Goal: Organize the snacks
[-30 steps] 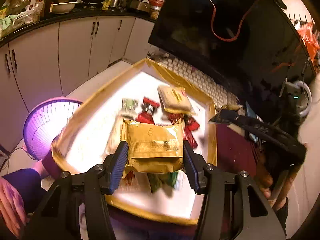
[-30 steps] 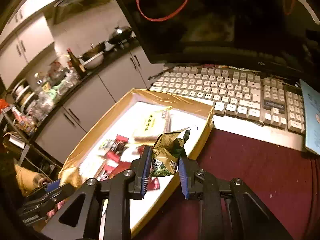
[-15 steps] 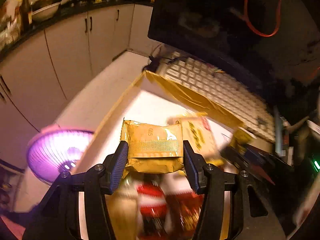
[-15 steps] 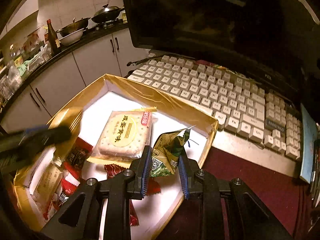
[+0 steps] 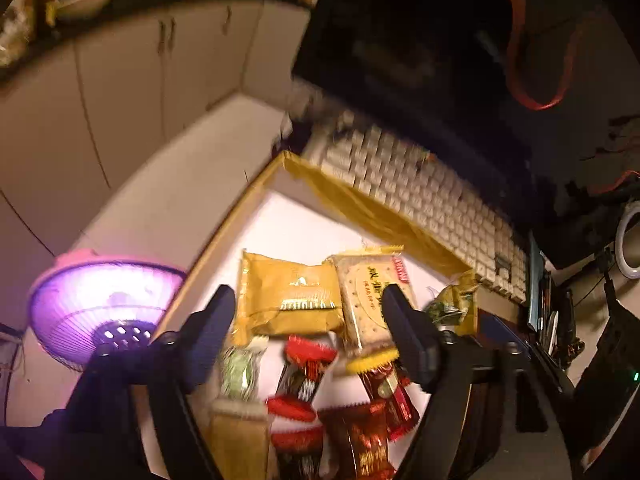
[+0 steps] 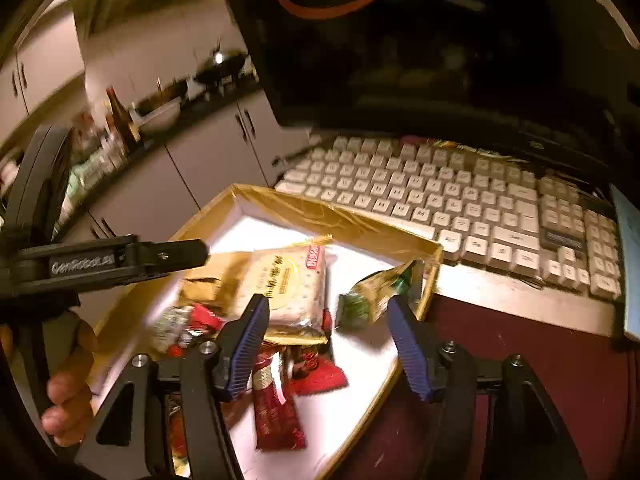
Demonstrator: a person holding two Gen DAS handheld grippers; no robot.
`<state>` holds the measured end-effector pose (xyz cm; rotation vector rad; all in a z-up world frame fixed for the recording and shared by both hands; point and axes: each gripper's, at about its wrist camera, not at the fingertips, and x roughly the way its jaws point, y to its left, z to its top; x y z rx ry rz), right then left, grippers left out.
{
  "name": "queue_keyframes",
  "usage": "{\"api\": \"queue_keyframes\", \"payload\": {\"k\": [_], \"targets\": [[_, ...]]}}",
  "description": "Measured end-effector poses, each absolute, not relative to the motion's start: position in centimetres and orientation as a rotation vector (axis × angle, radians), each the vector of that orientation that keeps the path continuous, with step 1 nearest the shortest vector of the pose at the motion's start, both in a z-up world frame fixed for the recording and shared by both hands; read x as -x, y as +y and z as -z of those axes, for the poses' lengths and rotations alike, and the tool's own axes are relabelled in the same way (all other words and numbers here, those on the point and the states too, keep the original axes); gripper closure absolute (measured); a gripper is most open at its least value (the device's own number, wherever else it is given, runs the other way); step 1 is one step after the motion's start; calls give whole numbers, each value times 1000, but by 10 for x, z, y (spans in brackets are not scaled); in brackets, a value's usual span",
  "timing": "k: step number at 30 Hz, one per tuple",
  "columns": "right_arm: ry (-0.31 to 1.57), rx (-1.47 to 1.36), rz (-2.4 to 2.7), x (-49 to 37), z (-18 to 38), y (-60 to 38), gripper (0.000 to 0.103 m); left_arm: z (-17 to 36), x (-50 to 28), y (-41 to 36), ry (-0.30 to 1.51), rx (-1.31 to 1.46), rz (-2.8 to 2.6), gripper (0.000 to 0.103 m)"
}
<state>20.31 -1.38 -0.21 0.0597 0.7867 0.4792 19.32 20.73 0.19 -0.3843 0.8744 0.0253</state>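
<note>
A gold-walled, white-floored box [image 5: 360, 204] [image 6: 340, 216] holds several snacks. My left gripper [image 5: 308, 312] is open above it; a gold packet [image 5: 288, 296] lies on the box floor below the jaws, beside a cracker pack [image 5: 368, 292] [image 6: 288, 280]. My right gripper [image 6: 326, 320] is open; a green-gold packet [image 6: 372, 296] lies in the box's right corner between its fingers, also seen in the left wrist view [image 5: 448, 308]. Red wrapped snacks [image 5: 308, 376] [image 6: 276, 408] lie nearer. The left gripper shows in the right wrist view [image 6: 168, 254].
A white keyboard [image 6: 460, 200] [image 5: 420, 196] lies behind the box under a dark monitor [image 6: 420, 40]. A purple mesh basket [image 5: 100, 304] stands left of the box. A dark red mat [image 6: 520, 360] covers the table on the right. Cabinets [image 5: 120, 92] behind.
Both grippers opened. The gold packet dropped from the left jaws into the box, and the green-gold packet dropped from the right jaws into the box's right corner.
</note>
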Motion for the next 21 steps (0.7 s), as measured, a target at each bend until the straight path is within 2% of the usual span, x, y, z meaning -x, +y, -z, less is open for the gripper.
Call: {"api": "queue_keyframes", "payload": {"k": [2, 4, 9, 12, 21], "targets": [[777, -114, -505, -187, -4, -25, 38, -10, -166, 198, 826, 361, -52, 23], [773, -160, -534, -167, -6, -36, 31, -14, -135, 183, 771, 312, -95, 23], [826, -211, -618, -113, 8, -56, 30, -6, -62, 149, 716, 211, -135, 20], [866, -205, -668, -90, 17, -56, 30, -2, -47, 142, 731, 174, -188, 20], [832, -117, -641, -56, 7, -53, 30, -3, -29, 123, 763, 132, -217, 20]]}}
